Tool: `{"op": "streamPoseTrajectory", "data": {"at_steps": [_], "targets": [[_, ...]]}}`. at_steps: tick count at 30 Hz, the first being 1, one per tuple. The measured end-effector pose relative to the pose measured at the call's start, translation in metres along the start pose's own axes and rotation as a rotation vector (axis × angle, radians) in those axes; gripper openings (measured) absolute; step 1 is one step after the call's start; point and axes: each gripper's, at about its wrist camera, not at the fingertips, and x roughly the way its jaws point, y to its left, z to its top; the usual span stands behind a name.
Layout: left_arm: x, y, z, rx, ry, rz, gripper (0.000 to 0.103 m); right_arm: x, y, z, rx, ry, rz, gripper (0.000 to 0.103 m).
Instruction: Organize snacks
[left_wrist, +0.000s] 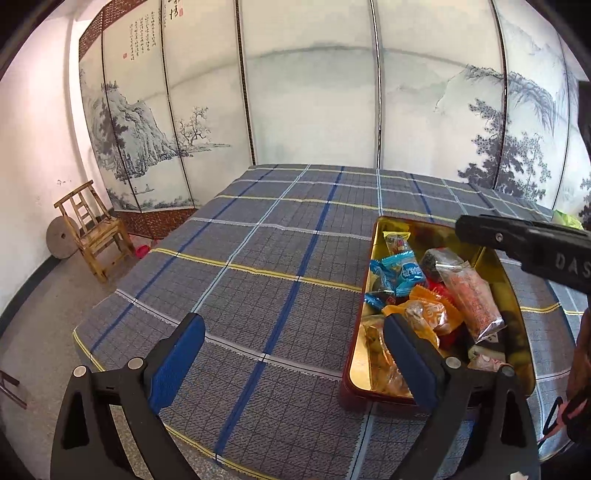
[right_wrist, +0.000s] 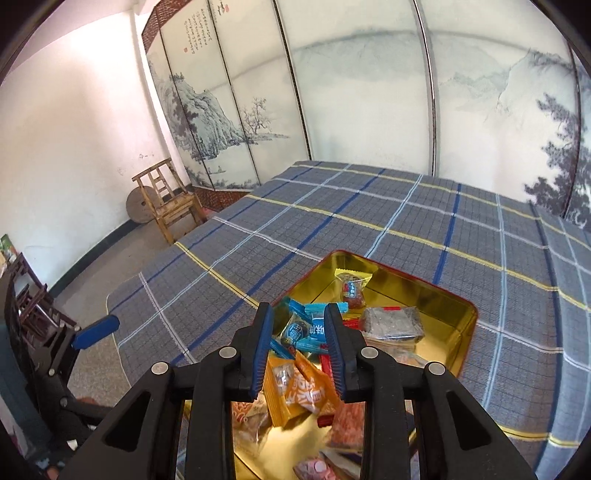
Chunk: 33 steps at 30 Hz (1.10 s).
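An open red tin with a gold inside (left_wrist: 360, 354) (right_wrist: 469, 314) lies on the plaid cloth and holds several wrapped snacks. Among them are blue candies (left_wrist: 402, 271) (right_wrist: 295, 330), an orange packet (left_wrist: 428, 314) (right_wrist: 306, 391), a clear packet of red-orange pieces (left_wrist: 472, 299) and a dark packet (right_wrist: 391, 323). My right gripper (right_wrist: 298, 310) (left_wrist: 465, 229) hangs over the tin with a narrow gap between its blue pads; nothing is pressed between them. My left gripper (left_wrist: 293, 321) is wide open and empty, its right finger (left_wrist: 410, 358) in front of the tin's near left side.
Blue-grey plaid cloth (left_wrist: 258, 258) covers the wide surface to the left of and beyond the tin. A painted folding screen (left_wrist: 314, 110) stands behind it. On the floor at left stands a wooden chair (left_wrist: 92, 236) (right_wrist: 170, 203). Dark furniture (right_wrist: 29, 295) sits at the far left.
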Motion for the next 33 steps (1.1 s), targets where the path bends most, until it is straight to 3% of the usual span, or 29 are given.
{"op": "streamPoseTrajectory", "data": {"at_steps": [4,11,25,33], "targets": [[-0.023,-0.003,0.006,-0.006,-0.062,-0.026,0.099,-0.048,0.007,-0.016,-0.050,-0.105,-0.044,0.049],[-0.066,-0.018,0.015,0.014,-0.161,-0.039,0.102,-0.118,0.015,-0.036,-0.131,-0.220,-0.120,0.060],[-0.145,-0.035,0.028,-0.042,-0.326,-0.077,0.103,-0.205,0.002,-0.069,-0.120,-0.321,-0.188,0.070],[-0.169,-0.054,0.038,0.005,-0.324,-0.145,0.103,-0.238,-0.006,-0.085,-0.102,-0.353,-0.207,0.074]]}}
